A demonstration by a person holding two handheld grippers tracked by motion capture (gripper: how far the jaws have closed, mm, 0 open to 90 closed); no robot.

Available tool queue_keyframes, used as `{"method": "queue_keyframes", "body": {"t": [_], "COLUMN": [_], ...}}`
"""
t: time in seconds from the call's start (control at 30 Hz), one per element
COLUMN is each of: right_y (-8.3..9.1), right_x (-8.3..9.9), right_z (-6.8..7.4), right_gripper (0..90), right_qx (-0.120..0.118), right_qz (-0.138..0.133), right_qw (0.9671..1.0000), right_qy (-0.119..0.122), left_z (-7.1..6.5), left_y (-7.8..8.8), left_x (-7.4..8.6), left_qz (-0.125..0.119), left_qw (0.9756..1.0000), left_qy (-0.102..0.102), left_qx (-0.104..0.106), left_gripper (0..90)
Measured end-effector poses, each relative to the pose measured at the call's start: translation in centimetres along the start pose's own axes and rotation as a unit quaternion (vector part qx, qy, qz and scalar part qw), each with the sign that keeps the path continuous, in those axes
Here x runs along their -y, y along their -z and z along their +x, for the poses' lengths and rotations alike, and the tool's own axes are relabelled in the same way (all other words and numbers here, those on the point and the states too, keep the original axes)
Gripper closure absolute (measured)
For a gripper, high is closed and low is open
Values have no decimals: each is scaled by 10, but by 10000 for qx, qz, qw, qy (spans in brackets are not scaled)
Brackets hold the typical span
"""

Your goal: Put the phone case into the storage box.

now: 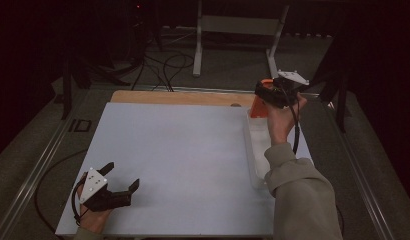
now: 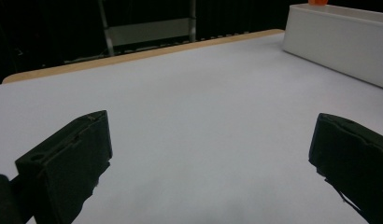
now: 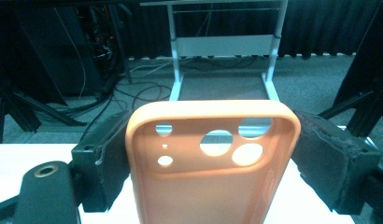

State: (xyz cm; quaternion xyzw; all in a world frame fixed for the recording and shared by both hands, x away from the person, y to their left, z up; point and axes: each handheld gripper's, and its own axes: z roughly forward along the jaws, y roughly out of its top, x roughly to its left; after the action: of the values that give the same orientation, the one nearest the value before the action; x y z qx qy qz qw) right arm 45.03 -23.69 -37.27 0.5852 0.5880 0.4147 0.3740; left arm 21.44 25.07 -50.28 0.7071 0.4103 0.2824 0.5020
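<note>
Right gripper view looks along the right gripper [image 3: 213, 158], whose fingers [image 3: 103, 158] clamp the orange phone case [image 3: 208, 182] by its two long edges, camera cut-outs uppermost. High view puts that case [image 1: 259, 104] raised over the far end of the white bin [image 1: 254, 150]. Well apart, the left gripper [image 1: 122, 176] rests on the bench [image 1: 183, 150], its fingers [image 2: 68, 163] spread wide with nothing between them.

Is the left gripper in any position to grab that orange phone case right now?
Probably not. The left gripper rests open at the near left corner of the table, while the orange phone case is clamped in the right gripper, raised over the far right corner.
</note>
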Motion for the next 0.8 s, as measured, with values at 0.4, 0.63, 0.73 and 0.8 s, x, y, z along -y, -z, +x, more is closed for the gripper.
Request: {"method": "queue_keyframes", "body": {"t": [0.4, 0.63, 0.73, 0.8], "right_y": [-14, -21, -24, -25], "right_x": [23, 33, 36, 37], "right_z": [-9, -9, -8, -7], "right_gripper": [169, 168, 167, 167], "right_qx": [161, 196, 215, 228], "right_qz": [229, 370, 433, 476], "right_qw": [9995, 9990, 9988, 9985], "right_qy": [-164, -125, -106, -114], "left_z": [0, 0, 0, 0], "left_y": [0, 0, 0, 0], "left_x": [0, 0, 0, 0], "left_qz": [-5, 4, -3, -15], "left_qw": [10000, 10000, 10000, 10000], "left_qy": [0, 4, 5, 7], "left_qx": [-2, 0, -3, -7], "left_gripper": [2, 2, 2, 2]}}
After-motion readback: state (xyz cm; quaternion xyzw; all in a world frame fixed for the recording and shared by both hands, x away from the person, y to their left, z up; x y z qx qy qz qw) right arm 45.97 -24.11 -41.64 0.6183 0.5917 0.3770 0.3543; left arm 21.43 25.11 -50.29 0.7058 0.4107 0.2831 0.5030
